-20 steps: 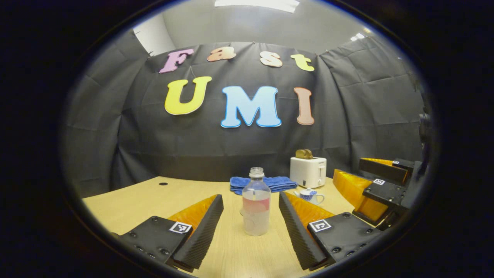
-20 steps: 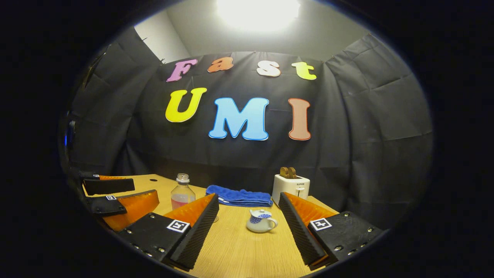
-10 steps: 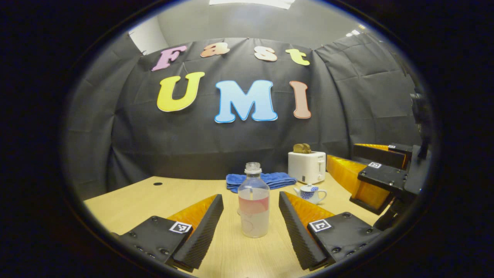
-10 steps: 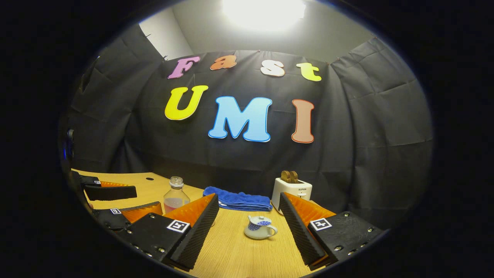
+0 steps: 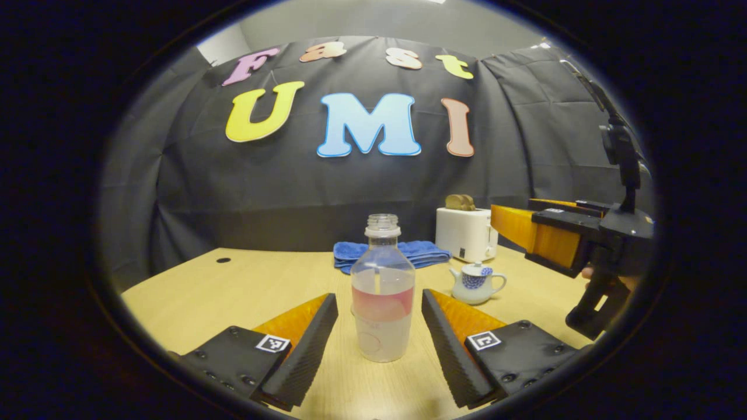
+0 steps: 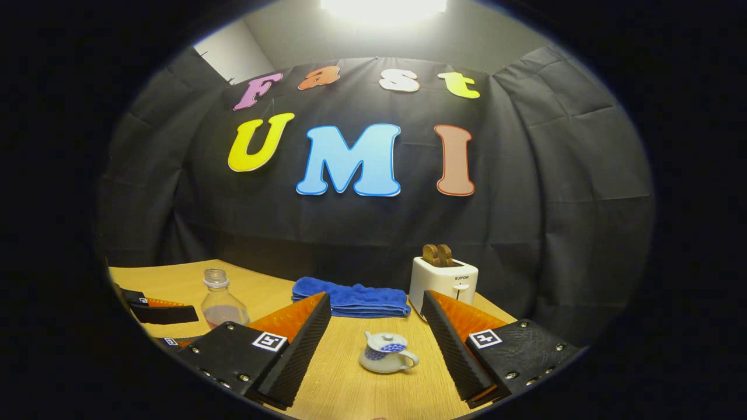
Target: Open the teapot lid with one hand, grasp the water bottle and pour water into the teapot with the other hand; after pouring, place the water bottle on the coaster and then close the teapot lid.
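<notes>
A clear capless water bottle (image 5: pixel 383 291) with a pink label band stands upright on the wooden table, between the fingers of my open left gripper (image 5: pixel 379 326), which do not touch it. The bottle (image 6: pixel 217 300) also appears at the left of the right gripper view. A small white teapot (image 6: pixel 385 352) with a blue pattern, lid on, sits ahead of my open right gripper (image 6: pixel 376 338), between its fingertips' line of sight. In the left gripper view the teapot (image 5: pixel 475 283) stands right of the bottle, with the right gripper (image 5: pixel 554 233) hovering above and to its right.
A folded blue towel (image 6: pixel 350 297) lies at the table's back. A white toaster (image 6: pixel 442 280) holding toast stands to its right. Black cloth walls off the far side. A round hole (image 5: pixel 223 260) marks the table at back left.
My left gripper has come closer to the bottle, which now looms larger between its fingers. My right gripper has risen and moved forward over the table toward the teapot.
</notes>
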Motion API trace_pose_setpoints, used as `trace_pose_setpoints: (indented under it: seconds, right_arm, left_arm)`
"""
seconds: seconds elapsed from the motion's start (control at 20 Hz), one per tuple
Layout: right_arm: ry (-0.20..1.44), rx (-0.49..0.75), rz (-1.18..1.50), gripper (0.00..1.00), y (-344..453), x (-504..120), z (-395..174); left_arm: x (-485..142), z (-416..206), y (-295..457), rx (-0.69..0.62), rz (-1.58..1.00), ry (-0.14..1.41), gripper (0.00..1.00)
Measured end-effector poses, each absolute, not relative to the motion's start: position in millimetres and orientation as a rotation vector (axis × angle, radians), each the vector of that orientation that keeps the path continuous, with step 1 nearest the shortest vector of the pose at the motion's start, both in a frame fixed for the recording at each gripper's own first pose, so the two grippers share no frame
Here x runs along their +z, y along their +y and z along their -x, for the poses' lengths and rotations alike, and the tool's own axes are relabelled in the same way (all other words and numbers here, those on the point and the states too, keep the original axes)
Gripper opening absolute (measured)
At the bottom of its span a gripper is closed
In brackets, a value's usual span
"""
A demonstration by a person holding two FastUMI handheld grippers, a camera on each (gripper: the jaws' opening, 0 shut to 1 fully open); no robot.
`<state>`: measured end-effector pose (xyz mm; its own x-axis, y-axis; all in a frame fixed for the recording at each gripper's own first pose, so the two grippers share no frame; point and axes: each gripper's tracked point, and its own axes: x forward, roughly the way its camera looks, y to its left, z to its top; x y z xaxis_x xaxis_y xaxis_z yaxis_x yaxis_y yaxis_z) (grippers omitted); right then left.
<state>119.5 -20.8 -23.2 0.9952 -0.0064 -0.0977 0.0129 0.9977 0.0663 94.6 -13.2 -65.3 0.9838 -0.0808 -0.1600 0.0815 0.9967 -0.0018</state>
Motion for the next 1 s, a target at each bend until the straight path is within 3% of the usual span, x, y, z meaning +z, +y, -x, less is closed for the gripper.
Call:
trace_pose_setpoints:
  seconds: [0.55,0.7,0.85,0.9,0.95,1.0]
  right_arm:
    - [0.237,-0.119,-0.037,0.98,-37,-99,-191]
    - [0.277,-0.138,-0.088,0.90,-43,-112,-207]
    - [0.312,-0.150,-0.109,0.90,-46,-127,-218]
    - [0.325,-0.158,-0.112,0.88,-48,-134,-219]
    - [0.336,-0.156,-0.122,0.85,-46,-138,-221]
    - [0.349,-0.151,-0.137,0.85,-44,-143,-221]
  left_arm:
    - [-83,-136,-25,-0.134,-0.033,0.177,1.00]
    - [-80,-141,-23,-0.138,-0.046,0.158,1.00]
    - [-85,-145,-24,-0.151,-0.032,0.172,1.00]
    - [-87,-145,-23,-0.150,-0.030,0.179,0.99]
    - [-86,-144,-23,-0.149,-0.029,0.176,0.89]
    - [-85,-142,-24,-0.152,-0.025,0.180,0.89]
